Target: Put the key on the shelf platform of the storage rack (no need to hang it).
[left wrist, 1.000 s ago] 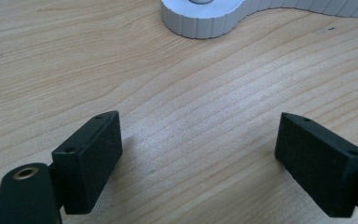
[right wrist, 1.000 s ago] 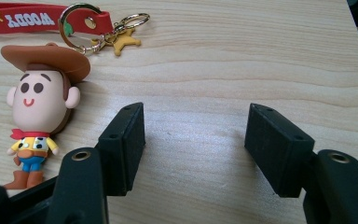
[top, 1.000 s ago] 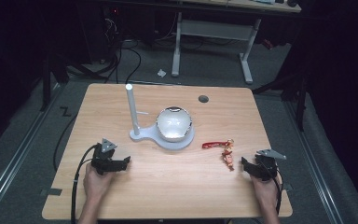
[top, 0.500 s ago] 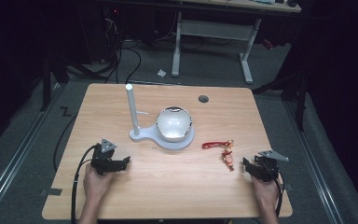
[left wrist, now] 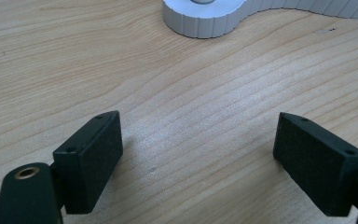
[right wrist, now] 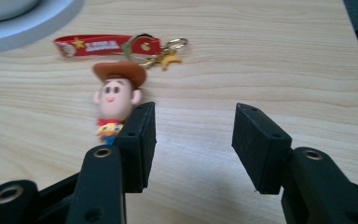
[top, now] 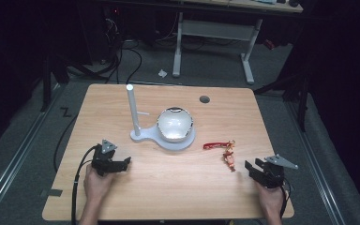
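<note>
Resting low at the near edge of the wooden table (top: 122, 197), both grippers have their jaws spread apart with nothing between them. The right gripper (right wrist: 191, 135) sits near the table's right corner, and the keychain figure (right wrist: 115, 100) lies just ahead of it and off to its left, near its left jaw but outside the gap. The figure's long axis runs roughly away from the person, feet nearest the jaws, cowboy hat beyond, then the gold clasp and the red strap (right wrist: 105, 45) stretching sideways toward the white stand (top: 168, 140). Being far nearer than the left, the right hand looks the one to take it; a small shift left and forward would probably bring the body between the jaws. The left gripper (left wrist: 200, 158) points across bare wood toward the stand's base, with its post and the bowl-shaped dome (top: 175, 124) farther back.
</note>
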Demonstrator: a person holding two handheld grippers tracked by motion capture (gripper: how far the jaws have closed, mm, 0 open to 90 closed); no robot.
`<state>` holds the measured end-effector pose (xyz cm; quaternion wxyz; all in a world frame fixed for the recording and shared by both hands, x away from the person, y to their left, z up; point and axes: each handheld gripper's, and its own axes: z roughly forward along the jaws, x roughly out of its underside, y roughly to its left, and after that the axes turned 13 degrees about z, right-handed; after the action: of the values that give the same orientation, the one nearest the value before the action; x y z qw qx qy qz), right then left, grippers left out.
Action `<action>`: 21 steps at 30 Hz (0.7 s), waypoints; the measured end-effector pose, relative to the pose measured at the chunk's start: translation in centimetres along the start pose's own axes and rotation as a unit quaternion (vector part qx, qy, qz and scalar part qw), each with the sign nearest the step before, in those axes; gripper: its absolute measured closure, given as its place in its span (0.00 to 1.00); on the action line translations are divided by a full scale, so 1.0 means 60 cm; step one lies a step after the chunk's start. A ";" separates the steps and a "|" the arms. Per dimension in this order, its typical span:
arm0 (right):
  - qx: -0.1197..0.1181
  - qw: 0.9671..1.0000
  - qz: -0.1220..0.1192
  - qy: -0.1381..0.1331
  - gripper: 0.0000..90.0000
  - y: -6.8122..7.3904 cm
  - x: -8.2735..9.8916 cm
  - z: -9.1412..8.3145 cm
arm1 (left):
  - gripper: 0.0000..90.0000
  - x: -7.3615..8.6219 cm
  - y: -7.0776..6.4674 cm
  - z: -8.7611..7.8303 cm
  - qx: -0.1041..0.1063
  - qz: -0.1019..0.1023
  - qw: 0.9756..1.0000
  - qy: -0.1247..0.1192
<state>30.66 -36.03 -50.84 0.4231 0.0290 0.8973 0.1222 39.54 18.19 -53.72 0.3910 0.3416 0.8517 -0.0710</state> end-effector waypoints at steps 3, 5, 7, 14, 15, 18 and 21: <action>-0.006 1.000 -0.009 0.006 0.56 0.010 0.002 -0.006 | 0.18 0.000 0.000 0.000 0.000 0.000 1.000 0.000; -0.009 1.000 -0.014 0.006 0.56 0.014 0.002 -0.008 | 0.18 0.000 0.000 0.000 0.000 0.000 1.000 0.000; -0.016 1.000 -0.023 0.009 0.55 0.027 0.003 -0.012 | 0.18 0.000 0.000 0.000 -0.001 0.000 1.000 0.001; -0.019 0.999 -0.043 0.021 0.52 0.058 0.002 -0.001 | 0.18 0.000 0.000 0.000 0.000 0.000 1.000 0.000; -0.019 0.999 -0.043 0.021 0.52 0.058 0.002 -0.001 | 0.18 0.000 0.000 0.000 0.000 0.000 1.000 0.000; -0.026 0.998 -0.050 0.026 0.51 0.070 0.000 0.013 | 0.18 0.000 0.000 0.000 0.000 0.000 1.000 0.000; -0.027 0.998 -0.052 0.031 0.51 0.075 -0.003 0.019 | 0.18 0.000 0.000 0.000 0.000 0.000 1.000 0.000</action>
<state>31.40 -31.50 -50.33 0.4014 -0.0327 0.9067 0.1256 39.54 18.19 -53.72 0.3908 0.3414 0.8519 -0.0706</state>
